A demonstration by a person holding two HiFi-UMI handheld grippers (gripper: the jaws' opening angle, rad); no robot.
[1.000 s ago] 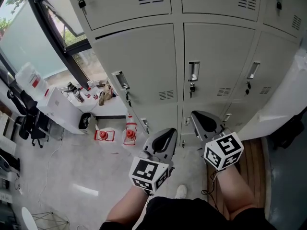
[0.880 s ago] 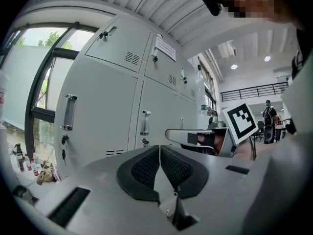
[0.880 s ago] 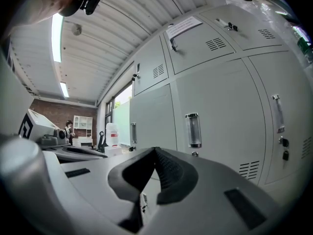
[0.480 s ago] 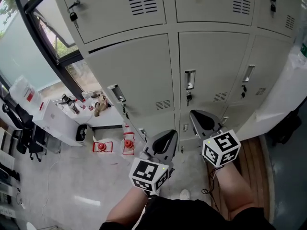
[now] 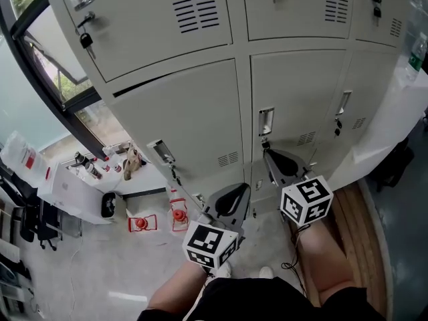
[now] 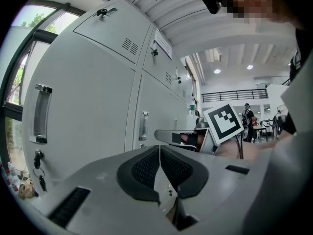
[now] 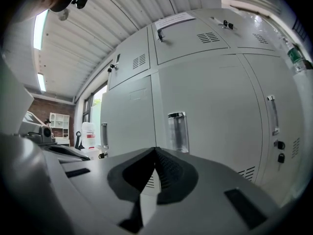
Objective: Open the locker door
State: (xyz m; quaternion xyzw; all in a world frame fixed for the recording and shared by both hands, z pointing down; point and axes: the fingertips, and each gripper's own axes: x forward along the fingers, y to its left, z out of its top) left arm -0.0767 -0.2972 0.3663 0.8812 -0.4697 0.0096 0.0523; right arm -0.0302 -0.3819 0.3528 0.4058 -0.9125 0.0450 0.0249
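Observation:
A bank of grey lockers (image 5: 194, 119) stands in front of me, every door closed. The middle door's metal handle (image 5: 266, 121) has a key hanging below it. My right gripper (image 5: 267, 154) is shut and empty, its tips just under that handle. In the right gripper view the same handle (image 7: 177, 131) stands close above the closed jaws of the right gripper (image 7: 155, 151). My left gripper (image 5: 239, 188) is lower and further left, shut with nothing in it. The left gripper (image 6: 160, 148) faces the neighbouring door's handle (image 6: 41, 114), short of the door.
More handles sit on the left door (image 5: 156, 151) and the right door (image 5: 344, 102). A window (image 5: 40, 52) is at the left, with a white table (image 5: 73, 186) carrying bottles, and red items (image 5: 179, 215) lie on the floor. A white panel (image 5: 394, 126) stands at the right.
Both grippers have moved toward the lockers. The right gripper's tips have come from well below the middle handle to just under it. The lockers loom larger.

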